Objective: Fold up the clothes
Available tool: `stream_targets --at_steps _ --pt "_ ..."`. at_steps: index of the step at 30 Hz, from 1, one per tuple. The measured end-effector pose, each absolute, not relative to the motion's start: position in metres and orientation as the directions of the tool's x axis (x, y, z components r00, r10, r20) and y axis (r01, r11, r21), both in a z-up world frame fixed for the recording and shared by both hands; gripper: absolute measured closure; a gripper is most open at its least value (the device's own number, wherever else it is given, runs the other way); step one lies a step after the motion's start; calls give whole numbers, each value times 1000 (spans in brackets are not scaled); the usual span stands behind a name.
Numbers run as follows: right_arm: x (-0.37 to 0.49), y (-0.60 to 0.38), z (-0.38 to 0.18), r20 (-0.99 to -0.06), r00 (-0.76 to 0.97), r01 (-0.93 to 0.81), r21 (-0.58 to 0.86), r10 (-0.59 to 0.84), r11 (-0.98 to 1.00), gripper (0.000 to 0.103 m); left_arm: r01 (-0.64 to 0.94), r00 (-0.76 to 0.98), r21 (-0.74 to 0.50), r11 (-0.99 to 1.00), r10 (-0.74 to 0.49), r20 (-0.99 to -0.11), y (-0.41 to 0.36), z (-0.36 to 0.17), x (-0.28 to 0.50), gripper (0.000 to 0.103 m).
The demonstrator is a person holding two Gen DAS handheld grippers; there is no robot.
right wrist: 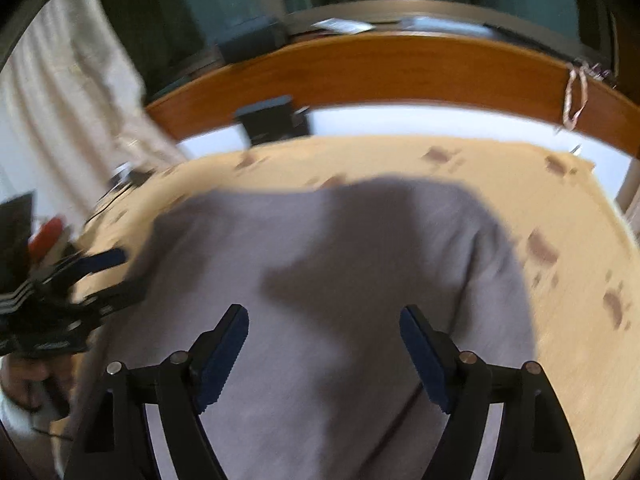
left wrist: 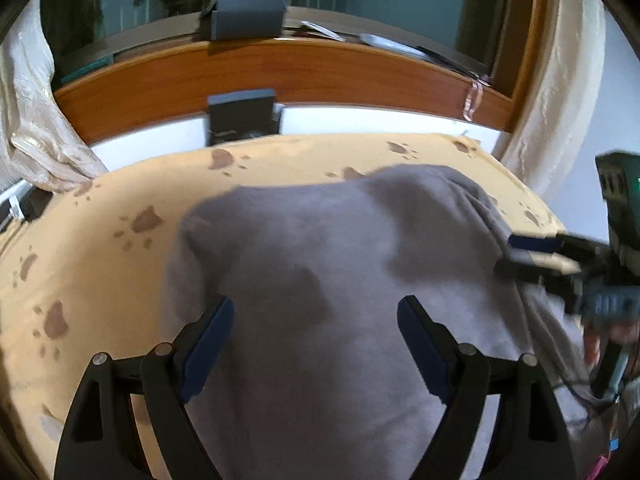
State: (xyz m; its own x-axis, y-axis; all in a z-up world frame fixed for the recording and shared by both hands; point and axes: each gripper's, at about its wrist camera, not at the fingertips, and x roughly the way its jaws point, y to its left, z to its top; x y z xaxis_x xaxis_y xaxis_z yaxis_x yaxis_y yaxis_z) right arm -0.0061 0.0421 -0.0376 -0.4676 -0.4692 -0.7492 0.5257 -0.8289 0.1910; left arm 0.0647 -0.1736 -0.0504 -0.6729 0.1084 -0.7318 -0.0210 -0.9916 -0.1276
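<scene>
**Grey garment laid out, both tongs free above it**

Left wrist view: the left gripper (left wrist: 314, 320) hangs with its two black, blue-padded fingers spread wide and nothing between them. Below it lies the soft grey fabric garment (left wrist: 320, 260), spread over the yellow bed cover printed with brown paw marks (left wrist: 100, 240). The far edge of the garment looks rounded and doubled over, which suggests one fold may already be in place, though blur keeps me from being sure. At the right edge of this view the right gripper (left wrist: 532, 256) shows side-on, close to the garment's right border; from here I cannot tell whether its pads touch the cloth. Behind the bed runs an orange-brown wooden headboard (left wrist: 280, 76) with a dark rectangular box (left wrist: 242, 116) in front of it.

Right wrist view: the right gripper's own fingers are spread apart over the cloth, empty, with a dark shadow falling across the grey surface. The left gripper appears at the left edge, blurred, beside the garment's left border, a hand (right wrist: 36, 376) gripping its handle.

Judging by this, the garment is flattened and perhaps folded once; neither tool pinches cloth. Further folds into a compact bundle seem to be left, starting with a fresh grasp on an edge or corner.
</scene>
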Motion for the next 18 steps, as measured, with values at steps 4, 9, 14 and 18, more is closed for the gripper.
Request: stream_targets --at_steps 4,9,14,18 --pt "26 43 -60 -775 -407 529 232 -484 -816 23 -23 -646 -93 -995 86 -758 -150 -62 79 16" --pt "48 44 -78 -798 -419 527 176 -434 -832 23 8 -642 -65 -998 45 -765 -138 -74 96 15" --pt "61 41 -85 -794 -461 556 89 -396 -826 19 85 -622 -42 -995 -20 -782 -142 -91 100 13" --pt "72 34 -91 -797 -493 580 -4 -348 -814 14 110 -592 -54 -992 -22 -806 -146 -100 97 13"
